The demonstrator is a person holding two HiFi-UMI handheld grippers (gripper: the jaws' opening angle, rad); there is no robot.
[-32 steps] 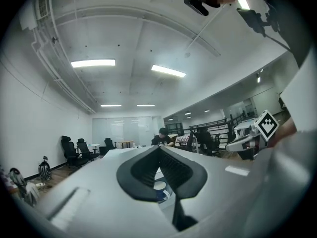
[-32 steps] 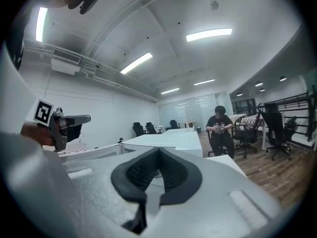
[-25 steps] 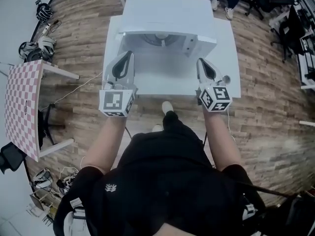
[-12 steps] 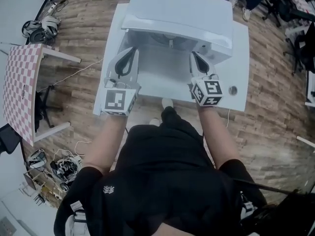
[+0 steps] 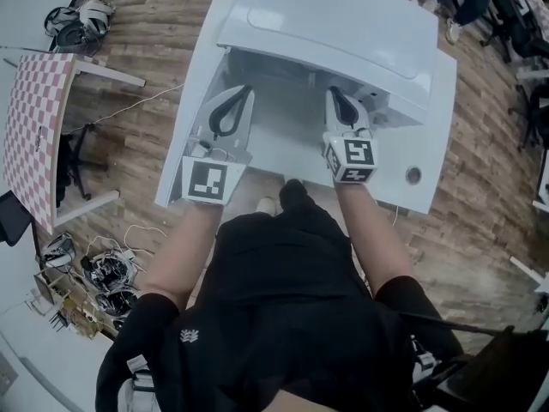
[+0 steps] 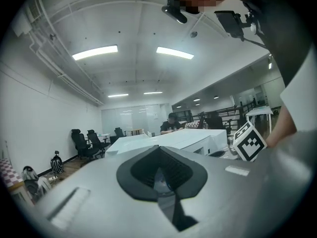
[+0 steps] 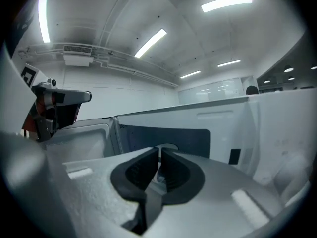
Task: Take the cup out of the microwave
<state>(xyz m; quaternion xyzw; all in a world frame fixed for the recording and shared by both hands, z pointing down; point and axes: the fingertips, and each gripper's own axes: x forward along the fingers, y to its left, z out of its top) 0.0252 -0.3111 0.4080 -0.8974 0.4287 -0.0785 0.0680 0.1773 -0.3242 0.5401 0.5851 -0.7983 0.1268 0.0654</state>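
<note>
Both claws are closed and empty before the open microwave (image 5: 343, 20) on the white desk (image 5: 429, 187), the left claw (image 5: 244, 91) nearer the desk's left edge and the right claw (image 5: 333, 93) at the cavity mouth. Only the right gripper view shows the swung-out door (image 7: 84, 135) and a pale rim, apparently the cup (image 7: 168, 146), inside; its tilt is unclear.

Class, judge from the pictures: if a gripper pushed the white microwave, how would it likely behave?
The microwave is a broad, low box, so it probably would not tip. It looks rigid and likely heavy. On the smooth white table, it might slide slightly.
</note>
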